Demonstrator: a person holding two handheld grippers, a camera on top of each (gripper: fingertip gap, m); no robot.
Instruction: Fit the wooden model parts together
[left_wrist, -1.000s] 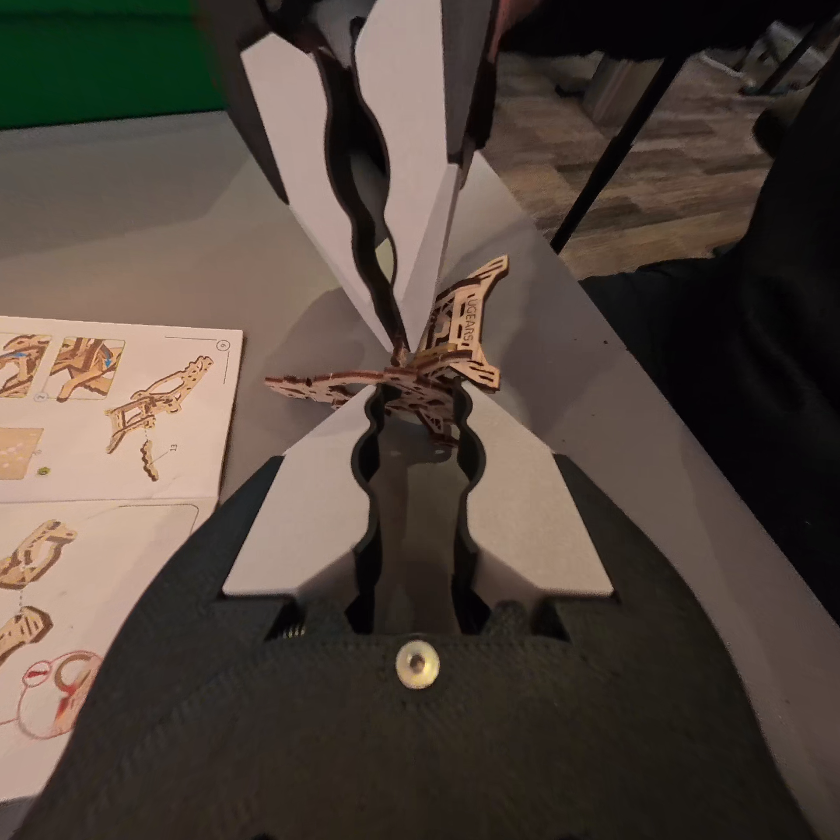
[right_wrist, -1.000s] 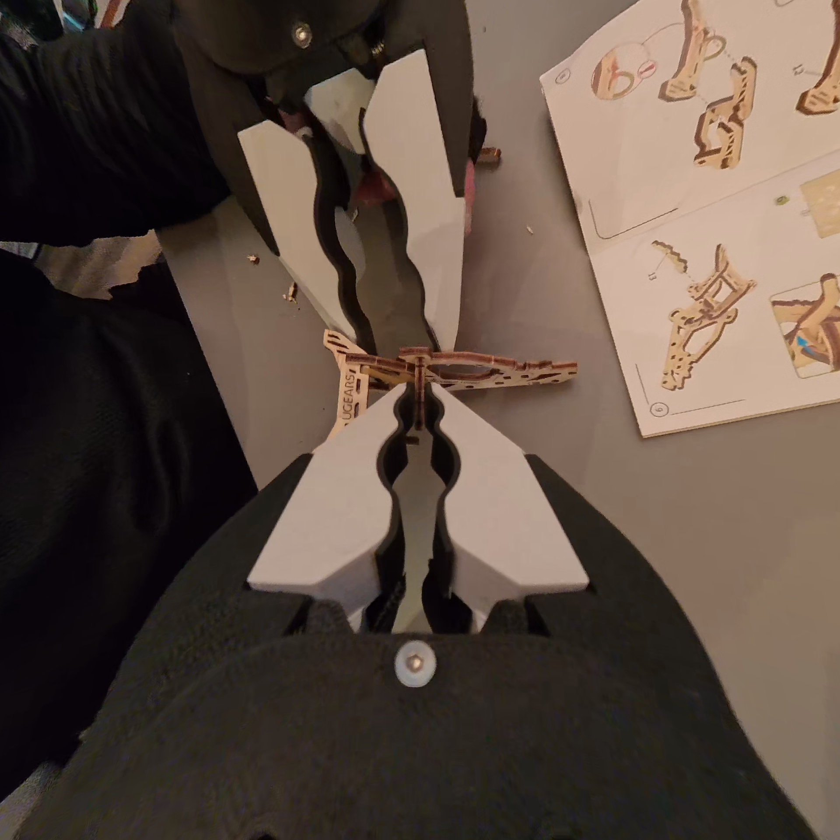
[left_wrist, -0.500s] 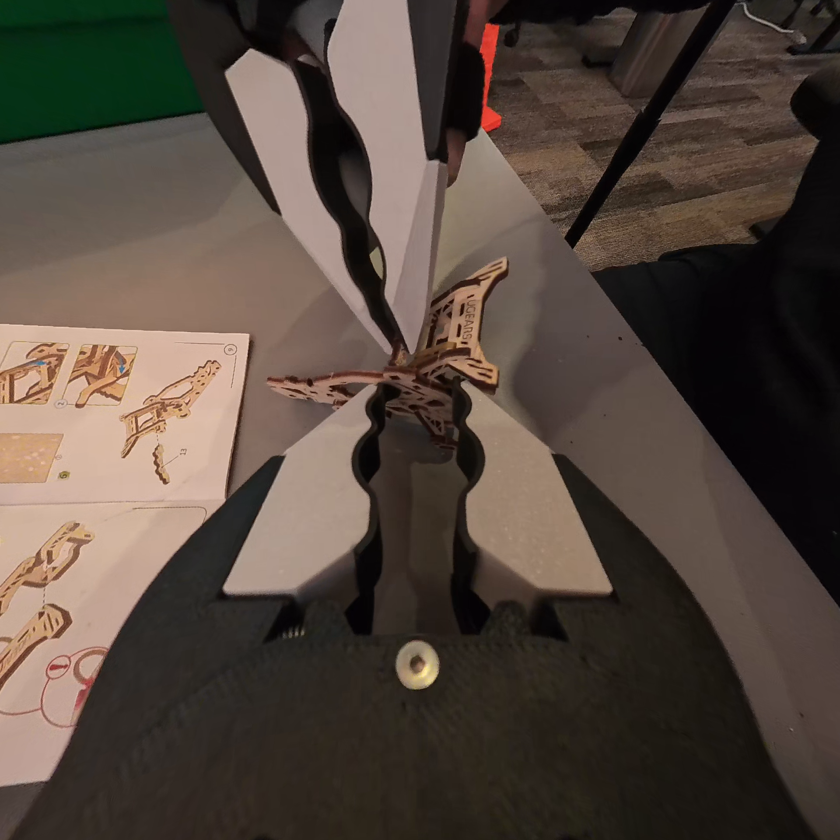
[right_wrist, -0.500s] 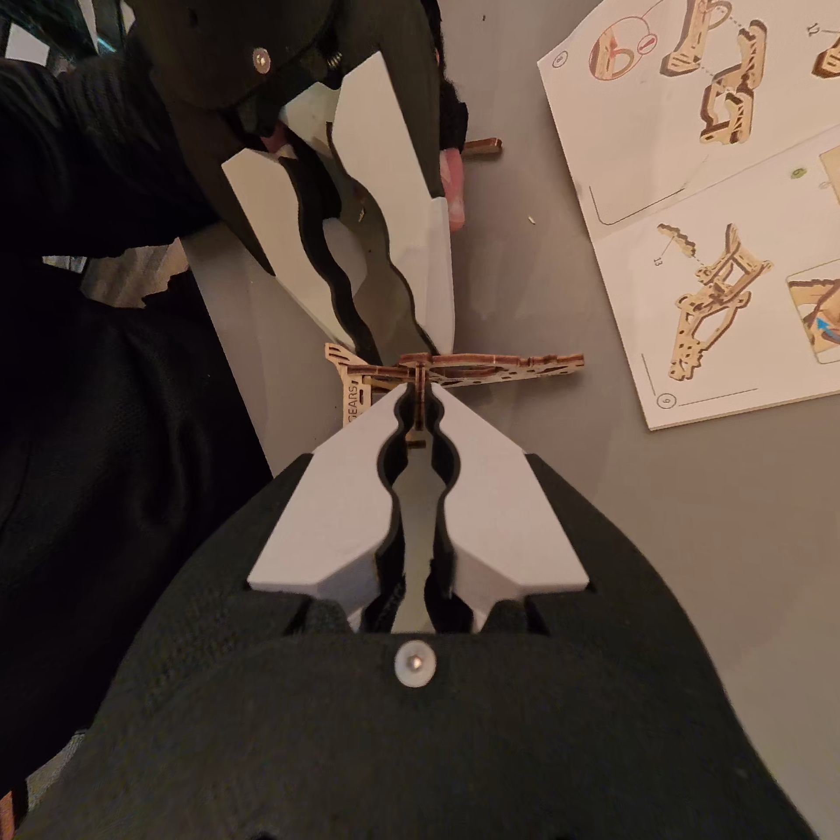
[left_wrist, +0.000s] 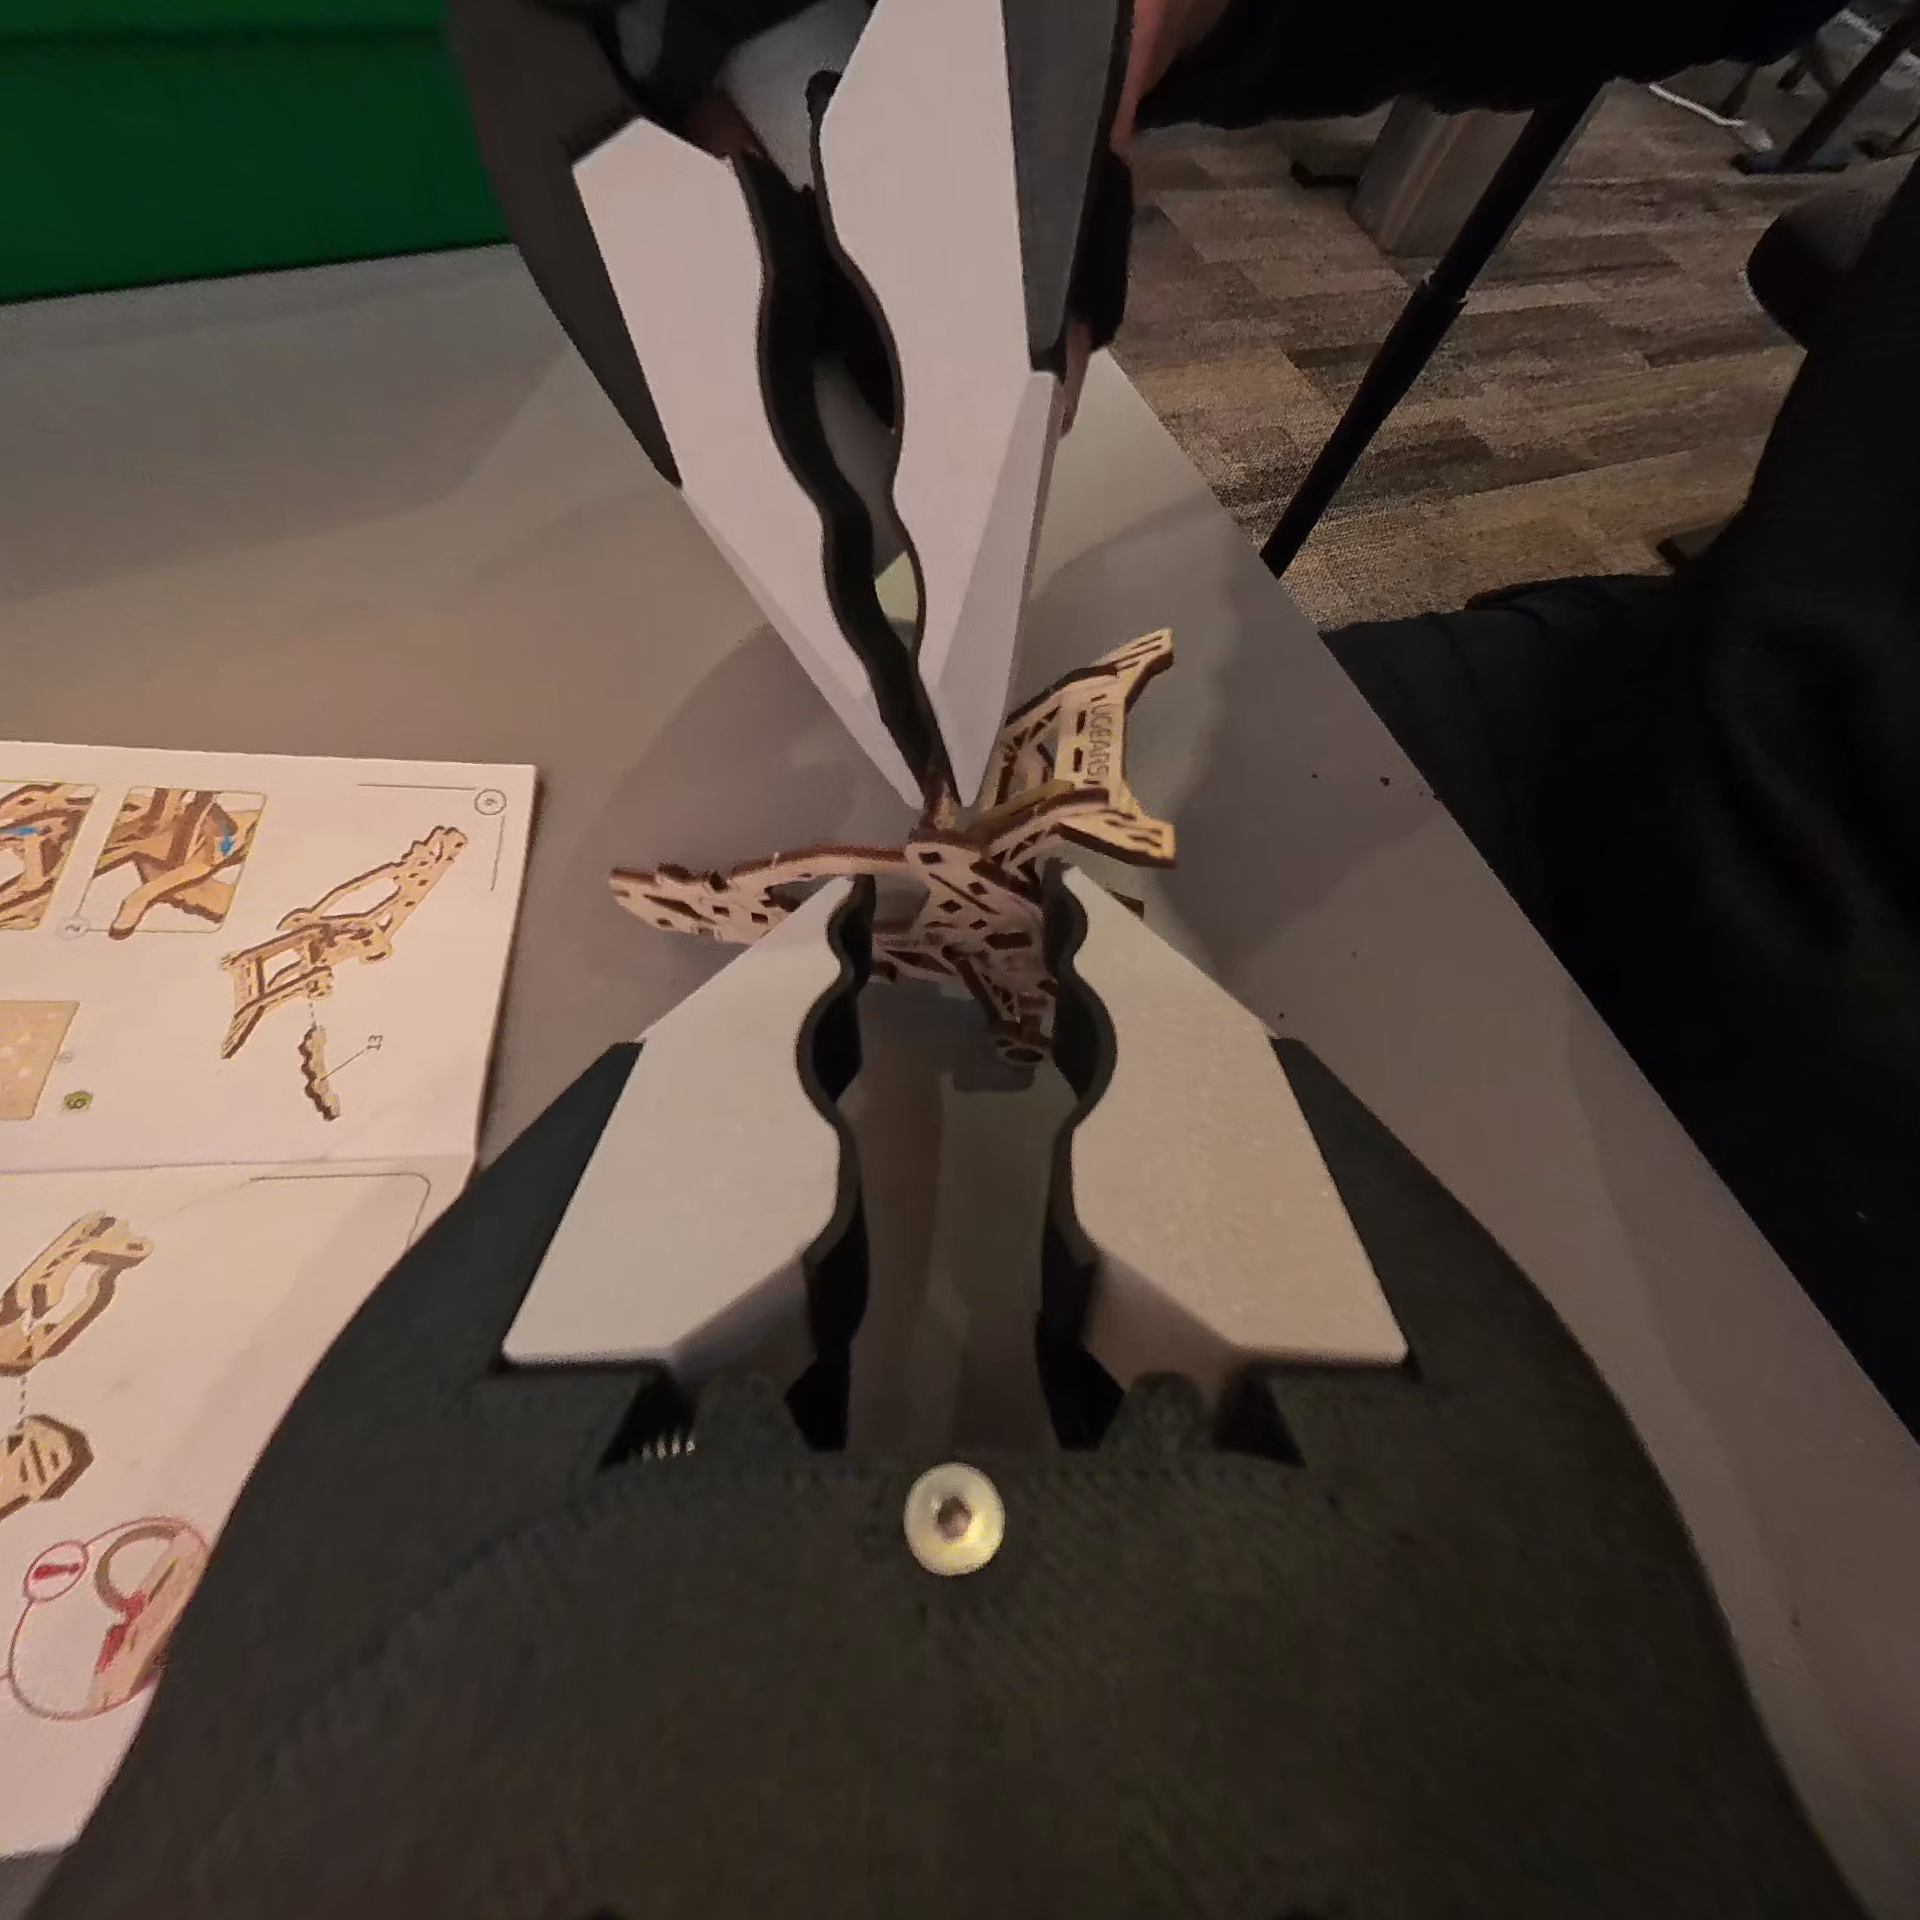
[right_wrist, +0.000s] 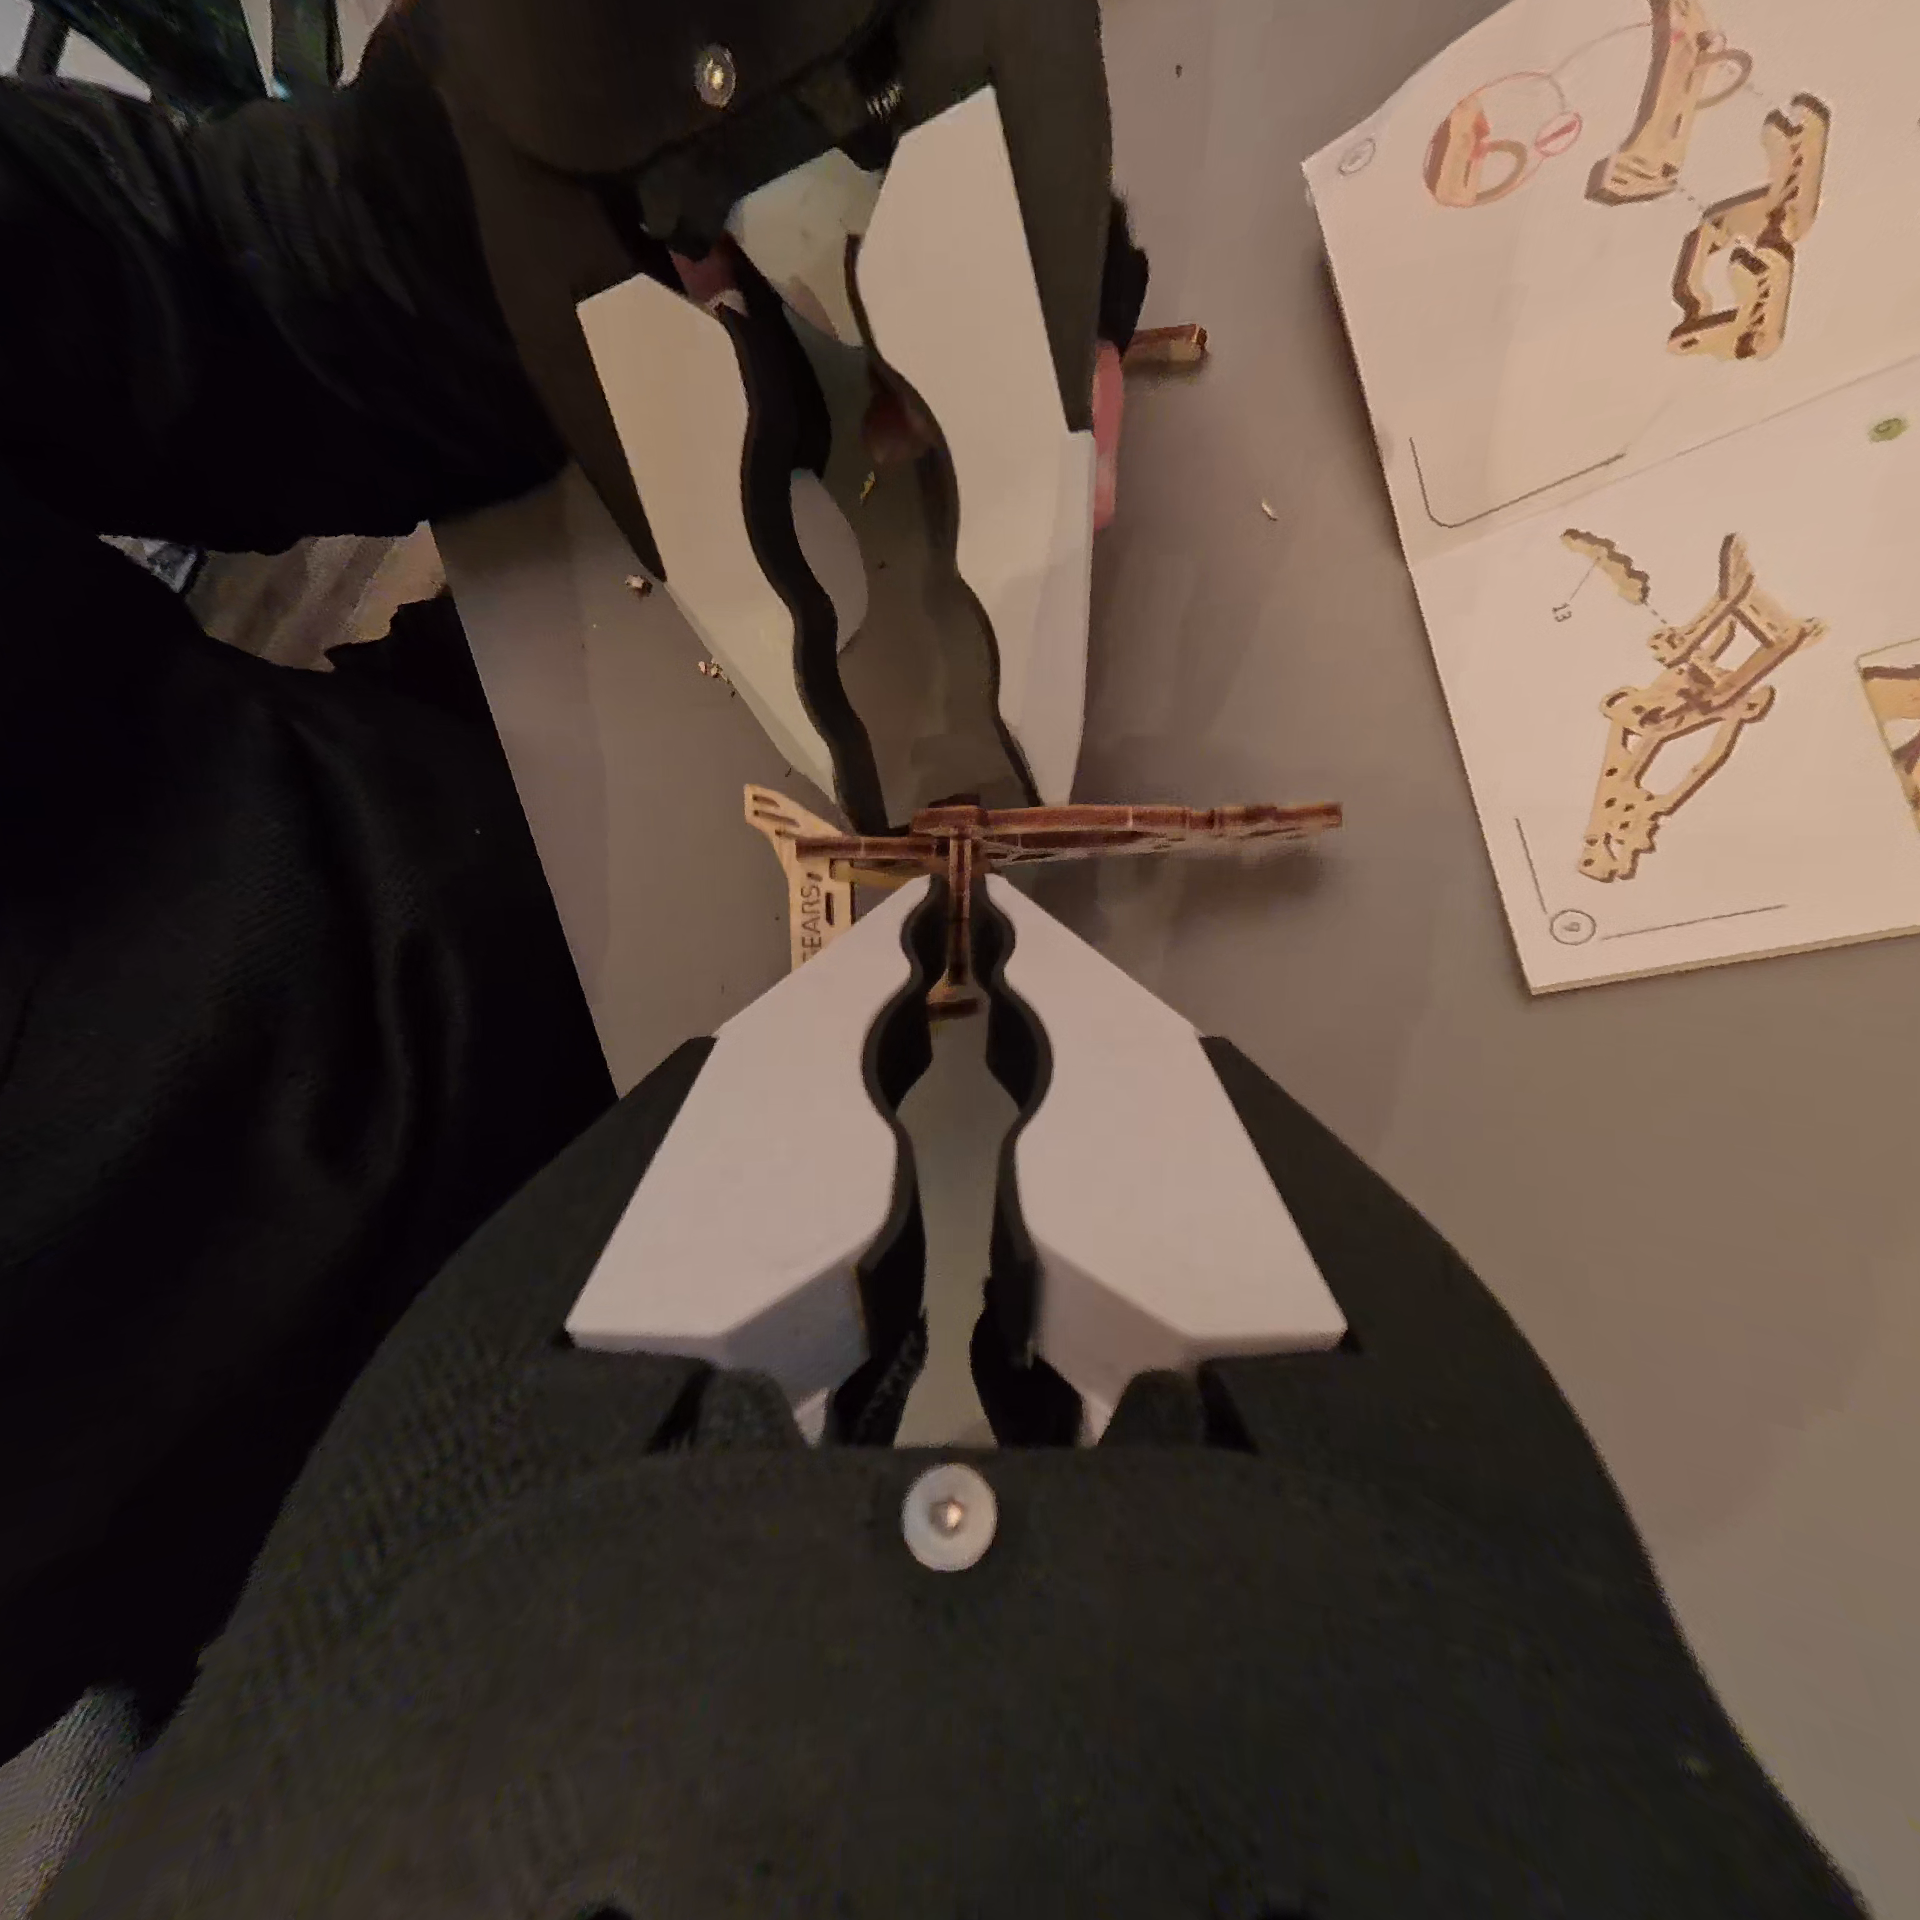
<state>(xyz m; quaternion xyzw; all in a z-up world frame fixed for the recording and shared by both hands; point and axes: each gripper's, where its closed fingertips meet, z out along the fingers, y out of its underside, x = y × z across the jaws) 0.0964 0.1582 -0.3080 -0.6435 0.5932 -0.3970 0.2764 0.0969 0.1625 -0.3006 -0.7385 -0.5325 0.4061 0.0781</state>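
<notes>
A light wooden lattice model (left_wrist: 727, 894) hangs above the grey table (left_wrist: 312, 520), held between both grippers. My left gripper (left_wrist: 951, 899) is shut across the model's middle frame, its white fingers on either side. It also shows at the top of the right wrist view (right_wrist: 951, 805). My right gripper (right_wrist: 961, 894) is shut on a thin upright wooden part (right_wrist: 958, 935) that sits in the model's centre (right_wrist: 1143, 826). In the left wrist view the right gripper (left_wrist: 940, 795) comes down from above, tips pinched at the model's top.
An open instruction booklet (left_wrist: 260, 987) lies on the table left of the model and also shows in the right wrist view (right_wrist: 1662, 520). A small loose wooden piece (right_wrist: 1169, 343) and wood crumbs (right_wrist: 712, 670) lie nearby. The table edge (left_wrist: 1455, 935) runs close, with a person in black beyond. The grippers are tip to tip, or close to it. It is some 12 cm from my left tips to the small loose wooden piece (right_wrist: 1169, 343).
Both grippers keep their hold on the model. The right gripper has tilted slightly and the held model has shifted a little over the table.
</notes>
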